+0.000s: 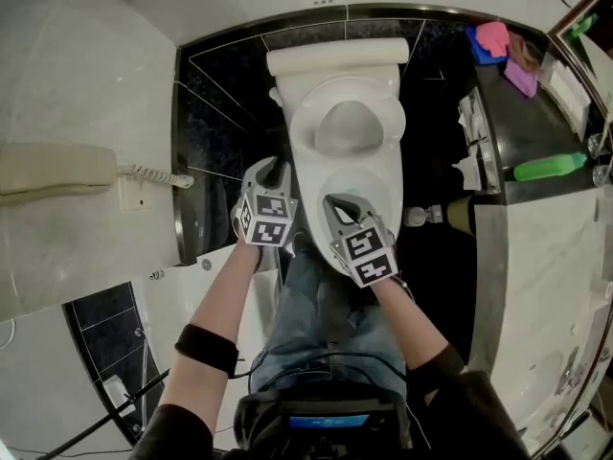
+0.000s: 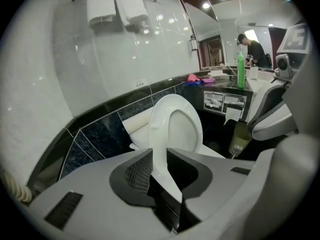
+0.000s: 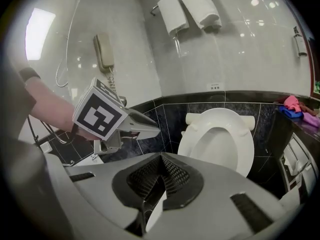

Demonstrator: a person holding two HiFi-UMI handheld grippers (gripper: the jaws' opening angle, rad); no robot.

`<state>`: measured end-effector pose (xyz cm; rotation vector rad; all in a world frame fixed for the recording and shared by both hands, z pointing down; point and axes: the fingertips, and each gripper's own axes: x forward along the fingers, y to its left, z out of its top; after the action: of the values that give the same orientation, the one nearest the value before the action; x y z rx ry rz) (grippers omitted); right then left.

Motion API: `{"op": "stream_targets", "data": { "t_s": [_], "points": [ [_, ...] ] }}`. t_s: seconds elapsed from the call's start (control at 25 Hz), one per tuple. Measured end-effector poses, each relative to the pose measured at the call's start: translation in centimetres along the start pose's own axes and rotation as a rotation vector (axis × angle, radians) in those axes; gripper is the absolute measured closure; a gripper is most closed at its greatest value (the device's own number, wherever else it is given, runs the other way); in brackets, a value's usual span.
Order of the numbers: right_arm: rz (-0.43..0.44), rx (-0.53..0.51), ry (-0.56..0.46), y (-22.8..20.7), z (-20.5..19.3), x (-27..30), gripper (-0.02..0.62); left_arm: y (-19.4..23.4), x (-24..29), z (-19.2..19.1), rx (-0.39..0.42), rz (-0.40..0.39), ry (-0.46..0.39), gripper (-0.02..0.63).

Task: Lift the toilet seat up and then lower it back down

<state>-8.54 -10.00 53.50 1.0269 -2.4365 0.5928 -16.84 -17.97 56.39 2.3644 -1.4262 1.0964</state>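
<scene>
Perhaps marble walls [image 1: 86, 75], black tiles [image 1: 225, 103], toilet [image 1: 362, 175]

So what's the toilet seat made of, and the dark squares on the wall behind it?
Toilet seat: probably hard plastic, maybe ceramic; smooth glossy white with soft highlights. Dark wall tiles: likely polished stone or glazed tile, black, reflective, with thin pale joints.

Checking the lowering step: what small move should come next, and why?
Probably close the left gripper on the rim of the toilet seat. The seat stands raised, and its edge lines up in the gap between that gripper's parted jaws, so a grip would let it be eased down.
</scene>
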Motion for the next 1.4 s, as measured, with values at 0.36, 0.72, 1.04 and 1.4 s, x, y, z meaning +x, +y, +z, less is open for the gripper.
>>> {"op": "stream_targets", "data": {
  "t_s": [0.36,0.72,1.04,1.4],
  "points": [
    [0.02,0.041,0.048,-1.4,-2.5,7.6,0.589,4.9,8.6,-2.2,0.092,-0.038,0.065,0.422],
    [0.033,0.047,0.048,-3.1,-2.7,13.8,0.589,9.5,16.9,-3.8,0.275,-0.011,0.137,0.379],
    [0.042,0.052,0.042,-4.5,-2.3,18.3,0.589,11.9,23.5,-5.9,0.611,-0.014,0.208,0.344],
    [0.046,0.092,0.055,-5.0,-3.9,21.3,0.589,13.4,28.3,-6.5,0.763,-0.028,0.241,0.344]
  ]
}}
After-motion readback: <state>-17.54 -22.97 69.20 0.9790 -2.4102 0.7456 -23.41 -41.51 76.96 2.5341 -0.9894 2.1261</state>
